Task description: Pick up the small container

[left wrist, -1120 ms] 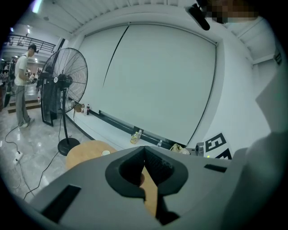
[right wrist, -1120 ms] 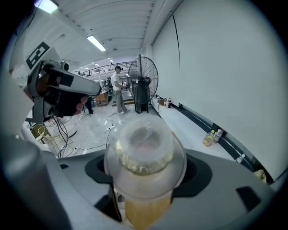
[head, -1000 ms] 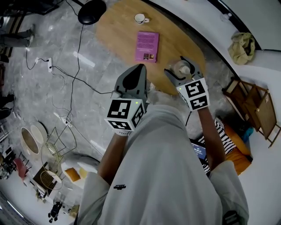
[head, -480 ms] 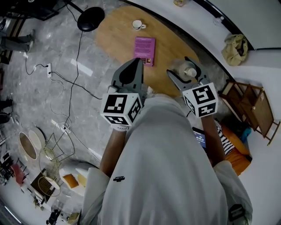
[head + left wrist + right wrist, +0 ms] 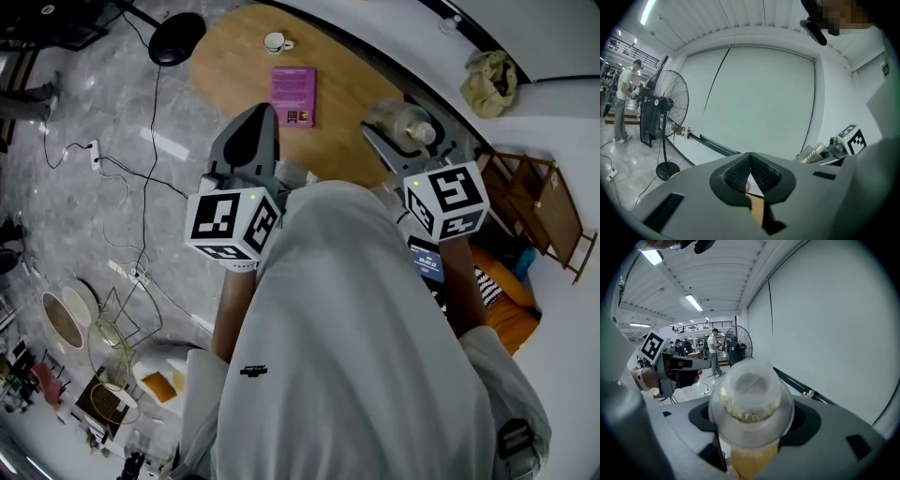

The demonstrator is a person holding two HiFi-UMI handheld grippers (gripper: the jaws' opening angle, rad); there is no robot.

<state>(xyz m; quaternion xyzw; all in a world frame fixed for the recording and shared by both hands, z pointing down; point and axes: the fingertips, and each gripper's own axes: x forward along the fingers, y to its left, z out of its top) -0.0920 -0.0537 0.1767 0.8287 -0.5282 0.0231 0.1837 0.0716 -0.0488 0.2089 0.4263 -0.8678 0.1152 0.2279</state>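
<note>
Head view, with left gripper view and right gripper view. The right hand-held gripper (image 5: 412, 139) grips the small container (image 5: 749, 394), a clear lidded tub with pale yellowish contents, between widely parted jaws. The tub sits crosswise in the grip with one round end facing the camera. The left hand-held gripper (image 5: 750, 160) is closed on nothing, its ribbed tips meeting, and it hovers above the near edge of the wooden worktop (image 5: 234, 66).

The step in hand appears to be the lift. Seen from the right gripper view, the container hangs against the far wall and ceiling rather than resting on any surface, so the pick-up looks essentially complete. The next move calls only for a steady grip and a level carry, so that the tub does not slide between the pads.

A purple book (image 5: 292, 96) and a white cup (image 5: 275, 42) lie on the worktop, well apart from both grippers.

- The container's wide rim hides where the pads press on it.
- Its far end is out of sight.
- The nature of its contents cannot be told.
- The person's torso covers the worktop's near edge in the head view.
- A small pinkish patch behind the left jaws cannot be identified.
</note>
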